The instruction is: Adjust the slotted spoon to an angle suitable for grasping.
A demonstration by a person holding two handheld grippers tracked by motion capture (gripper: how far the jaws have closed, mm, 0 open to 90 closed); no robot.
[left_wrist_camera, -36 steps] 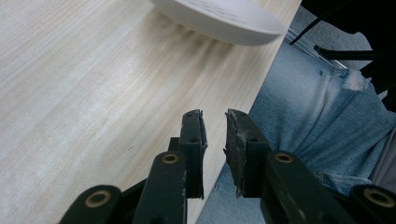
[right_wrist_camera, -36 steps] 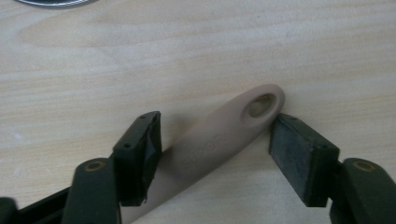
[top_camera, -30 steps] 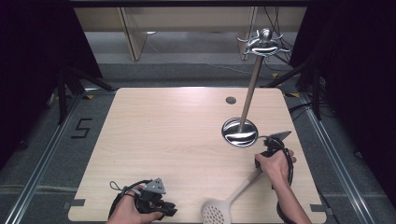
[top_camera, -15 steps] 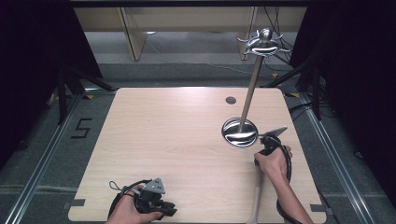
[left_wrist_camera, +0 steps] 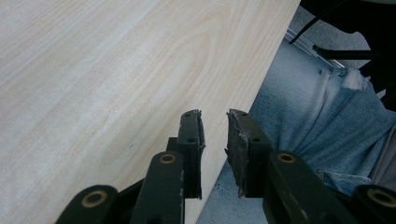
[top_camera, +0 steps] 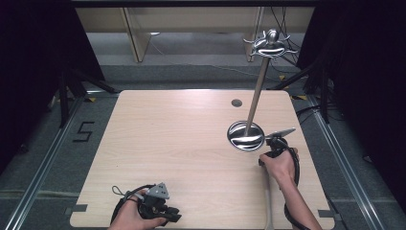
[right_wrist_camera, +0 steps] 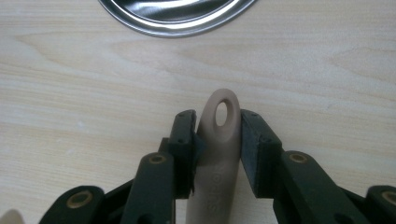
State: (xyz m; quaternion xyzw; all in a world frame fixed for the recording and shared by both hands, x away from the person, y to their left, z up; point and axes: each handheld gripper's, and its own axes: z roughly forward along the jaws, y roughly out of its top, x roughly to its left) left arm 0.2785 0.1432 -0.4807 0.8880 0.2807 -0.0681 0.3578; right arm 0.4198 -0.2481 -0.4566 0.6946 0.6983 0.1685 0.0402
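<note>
Right gripper view: beige utensil handle [right_wrist_camera: 215, 154] w/ a hanging hole at its tip sits between the 2 jaws of the right tongs [right_wrist_camera: 217, 135], which pinch it from both sides; handle tip points toward the shiny round steel base [right_wrist_camera: 177, 14] just beyond, not touching it. High view: same handle [top_camera: 268, 201] runs from the right tongs [top_camera: 275, 143] back toward the near edge of the counter [top_camera: 182, 143], along the person's right forearm; utensil head can't be made out. Steel base [top_camera: 245, 136] is just left of the right tongs, w/ a thin upright pole rising from it to a hooked metal top [top_camera: 269, 44]. A small dark round hole [top_camera: 236, 102] lies in the counter farther back. Left tongs [top_camera: 153, 206] rest in the left hand at the counter's near-left edge, well apart from the rest. Left gripper view: left tongs [left_wrist_camera: 215, 140] spread a little, nothing between them, poking over the counter edge, w/ grey floor and blue fabric [left_wrist_camera: 336, 126] beyond.
</note>
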